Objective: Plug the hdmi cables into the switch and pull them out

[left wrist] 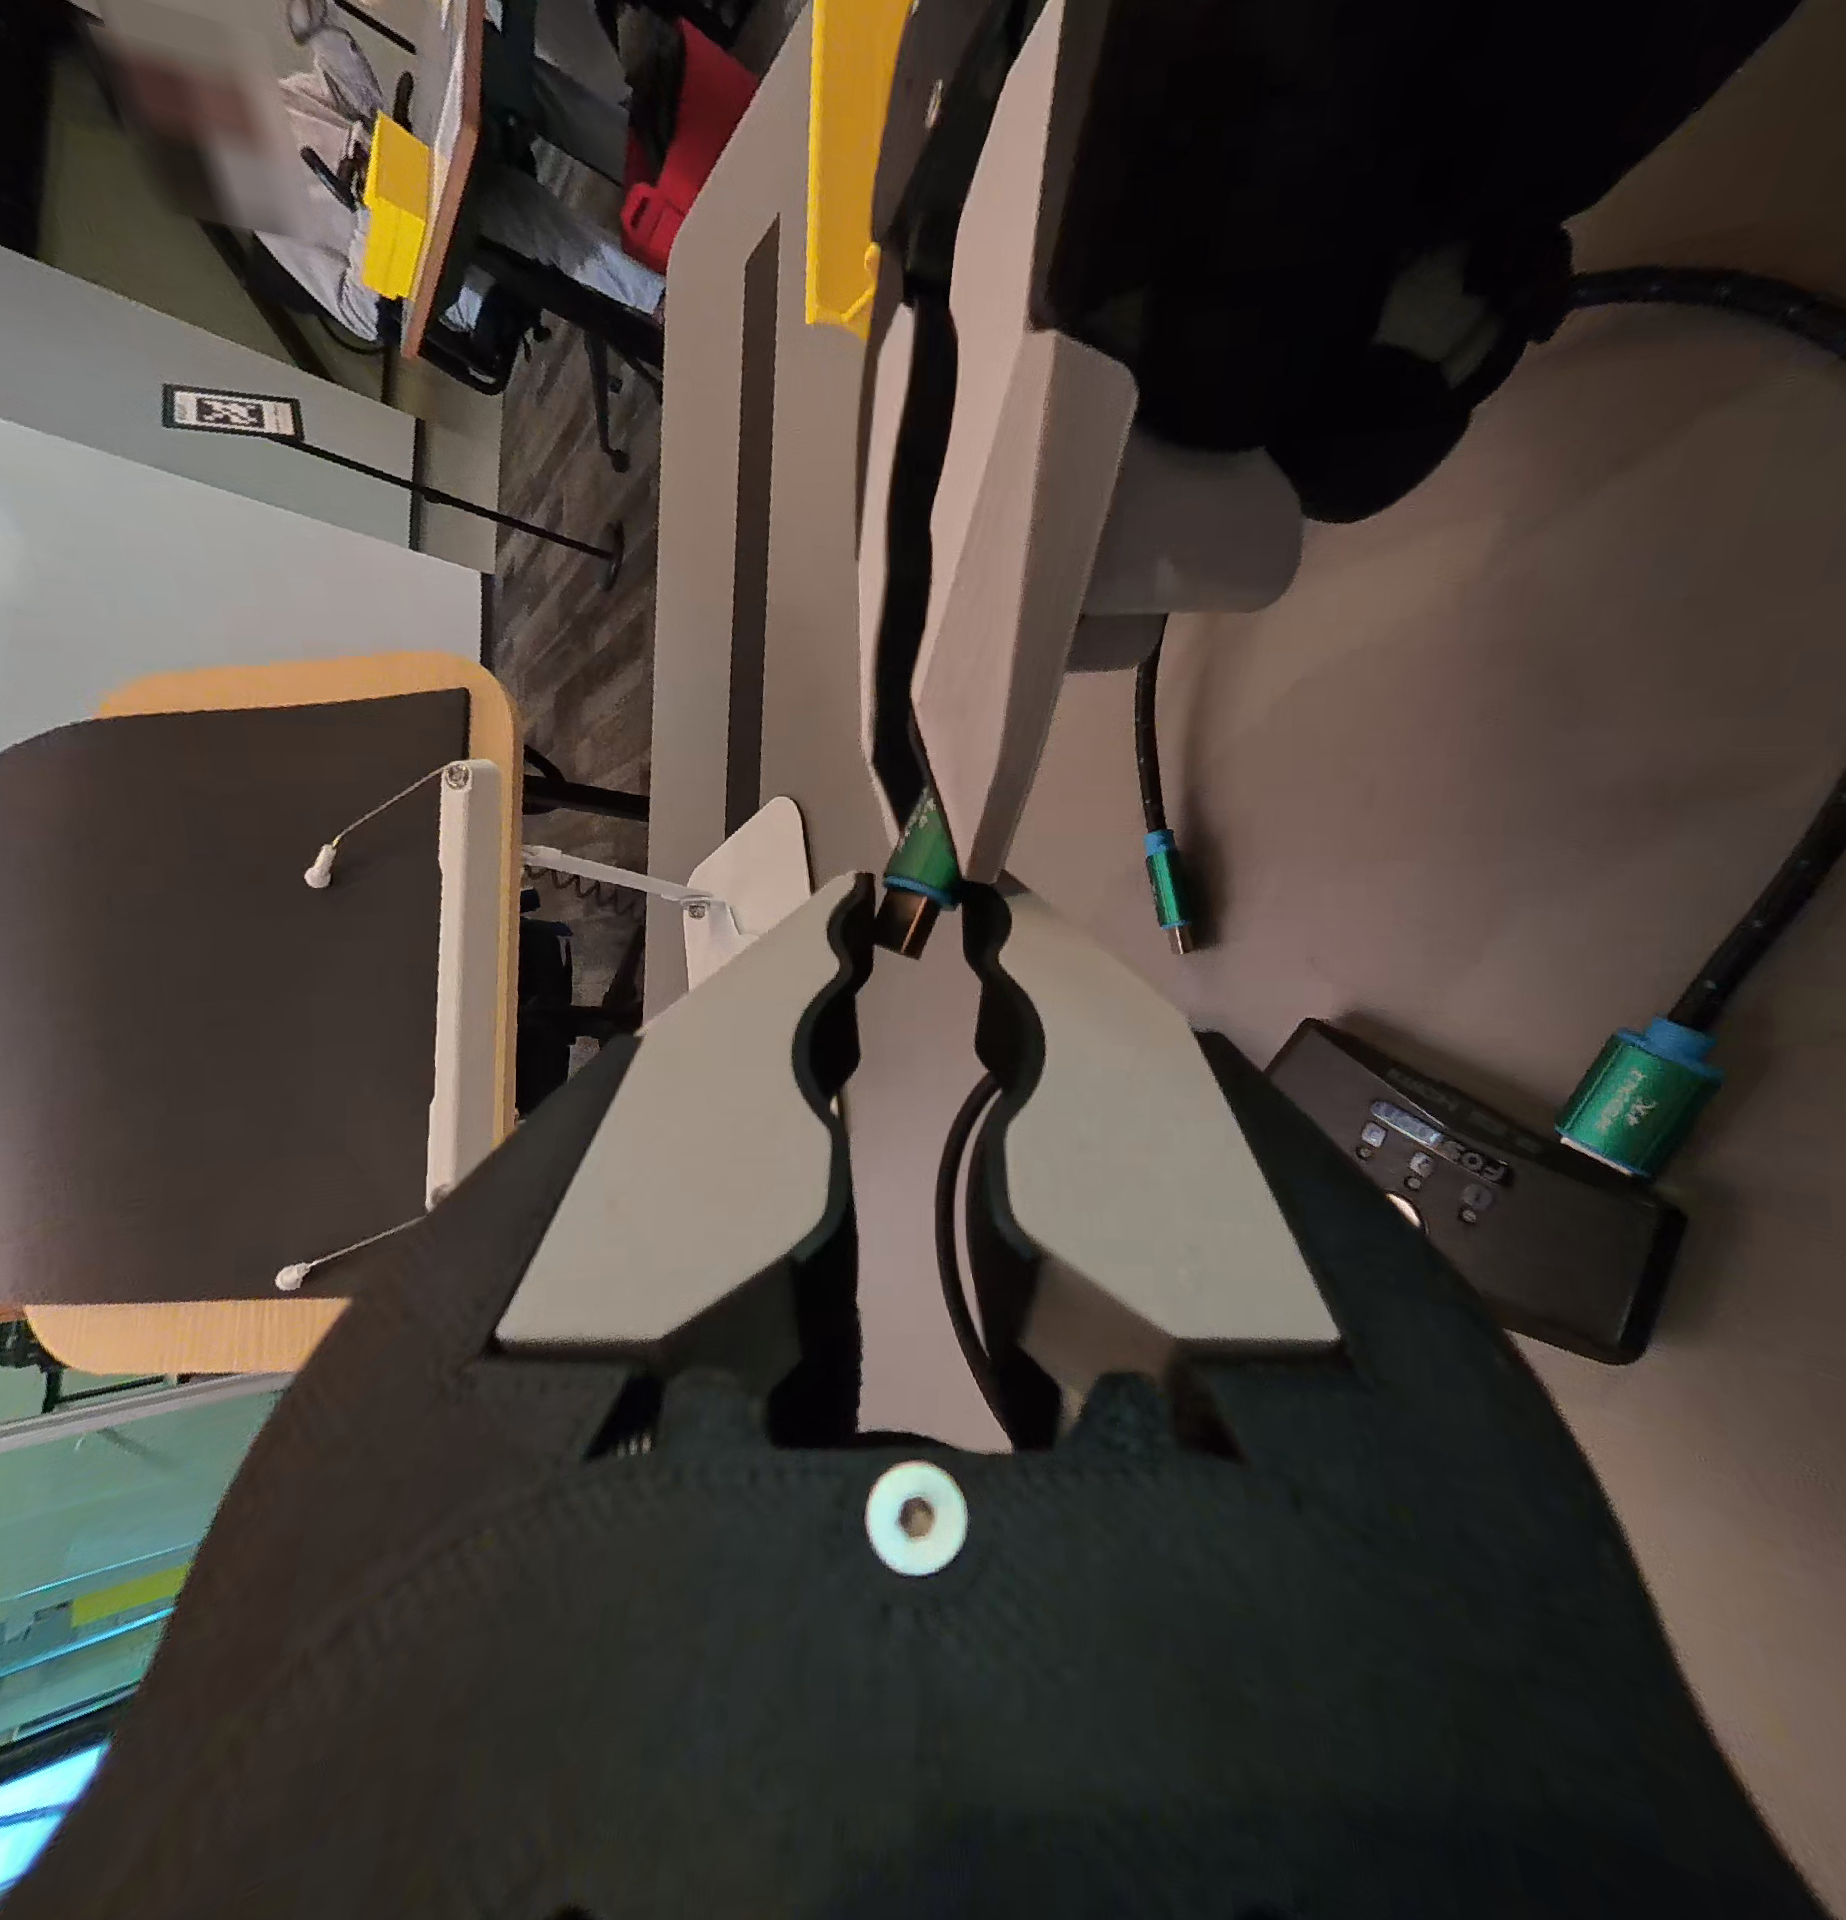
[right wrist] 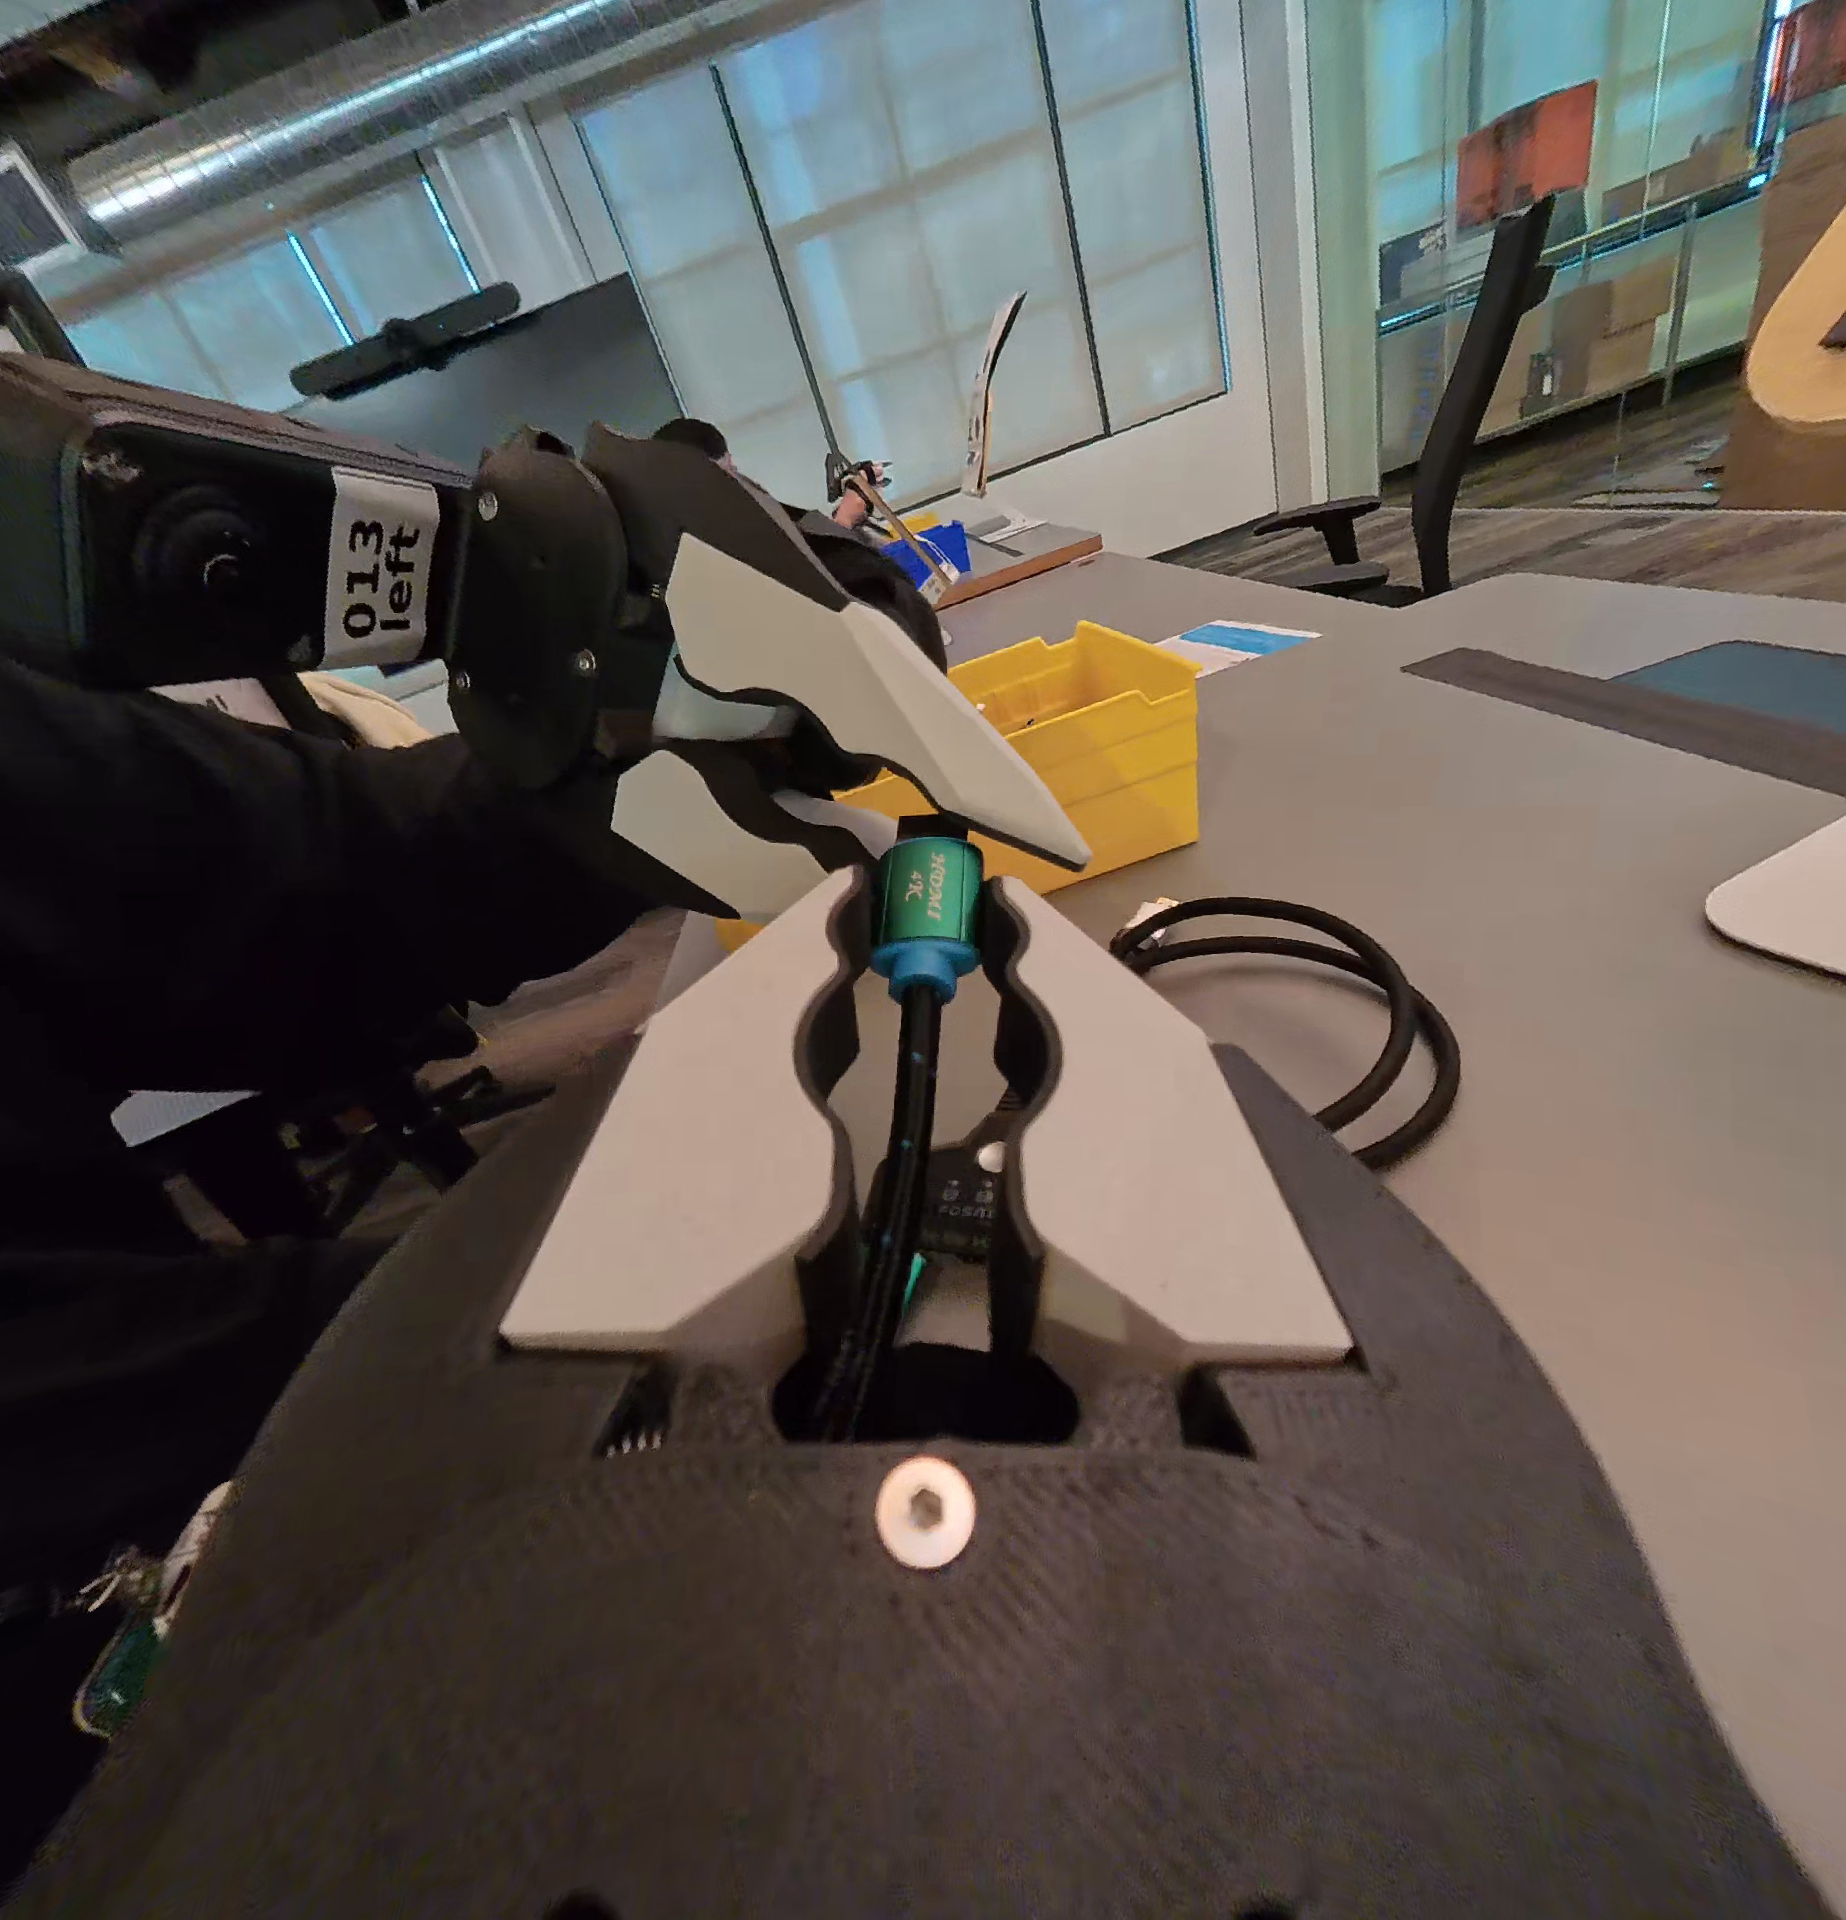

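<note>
A green HDMI plug (right wrist: 924, 894) with a blue collar and black braided cable is clamped in my right gripper (right wrist: 924, 896), lifted above the grey table (right wrist: 1573, 1091). My left gripper (left wrist: 924, 900) meets it tip to tip. Its fingertips press on either side of the plug's metal front end (left wrist: 903, 927). The left gripper's upper finger (right wrist: 898, 717) shows in the right wrist view. The black switch (left wrist: 1470, 1205) lies on the table with a second green plug (left wrist: 1636, 1101) in it. It also shows between my right fingers (right wrist: 966, 1195). A small green plug (left wrist: 1166, 883) lies loose nearby.
A yellow bin (right wrist: 1095, 727) stands just behind the grippers. A coiled black cable (right wrist: 1402, 1029) lies to the right of my right gripper. A white rounded object (right wrist: 1802, 914) sits at the right edge. A person's black sleeve (right wrist: 171, 914) fills the left. An office chair (right wrist: 1438, 447) stands beyond the table. The tips of both grippers are at nearly the same place. The black switch (left wrist: 1470, 1205) is about equally far from each gripper, around 15 cm.
</note>
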{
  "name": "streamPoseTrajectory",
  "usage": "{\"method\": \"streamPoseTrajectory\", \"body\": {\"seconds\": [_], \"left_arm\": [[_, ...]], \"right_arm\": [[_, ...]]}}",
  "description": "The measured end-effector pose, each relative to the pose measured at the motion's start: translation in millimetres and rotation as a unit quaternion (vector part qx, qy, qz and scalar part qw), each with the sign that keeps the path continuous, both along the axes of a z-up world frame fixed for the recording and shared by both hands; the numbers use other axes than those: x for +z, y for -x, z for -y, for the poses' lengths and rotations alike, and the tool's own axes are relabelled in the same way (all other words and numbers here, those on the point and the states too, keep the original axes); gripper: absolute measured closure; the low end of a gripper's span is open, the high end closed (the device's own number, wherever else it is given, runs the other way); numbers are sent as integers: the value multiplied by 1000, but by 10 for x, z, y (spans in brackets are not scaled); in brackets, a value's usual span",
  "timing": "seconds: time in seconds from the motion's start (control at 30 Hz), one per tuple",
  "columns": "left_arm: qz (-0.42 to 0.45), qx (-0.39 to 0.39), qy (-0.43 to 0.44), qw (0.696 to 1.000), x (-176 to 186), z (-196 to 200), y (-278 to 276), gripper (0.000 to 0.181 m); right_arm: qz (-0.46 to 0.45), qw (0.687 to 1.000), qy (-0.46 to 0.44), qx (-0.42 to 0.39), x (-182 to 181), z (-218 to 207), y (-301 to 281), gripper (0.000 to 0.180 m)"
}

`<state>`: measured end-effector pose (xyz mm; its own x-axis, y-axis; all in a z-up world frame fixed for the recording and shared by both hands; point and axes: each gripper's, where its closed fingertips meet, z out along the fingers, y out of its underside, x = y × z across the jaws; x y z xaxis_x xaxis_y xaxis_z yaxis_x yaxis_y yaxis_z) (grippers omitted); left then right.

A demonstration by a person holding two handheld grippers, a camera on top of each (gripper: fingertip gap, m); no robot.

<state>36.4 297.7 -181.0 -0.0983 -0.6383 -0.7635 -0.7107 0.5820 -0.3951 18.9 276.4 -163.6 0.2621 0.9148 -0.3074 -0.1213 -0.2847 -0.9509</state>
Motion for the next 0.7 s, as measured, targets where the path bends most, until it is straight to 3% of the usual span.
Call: {"method": "streamPoseTrajectory", "body": {"seconds": [0.2,0.4,0.47,0.7], "left_arm": [[17,20,33,999,43,-34,74,167],[43,25,115,992,96,3,105,167],[66,22,131,989,154,18,94,168],[100,35,111,988,159,23,79,169]], "right_arm": [[-19,1000,-1,3,50,8,-41,159],[85,990,-100,-49,-18,-10,67,158],[64,991,-100,-61,38,-34,43,166],[-35,999,-11,-15,104,-7,25,161]]}}
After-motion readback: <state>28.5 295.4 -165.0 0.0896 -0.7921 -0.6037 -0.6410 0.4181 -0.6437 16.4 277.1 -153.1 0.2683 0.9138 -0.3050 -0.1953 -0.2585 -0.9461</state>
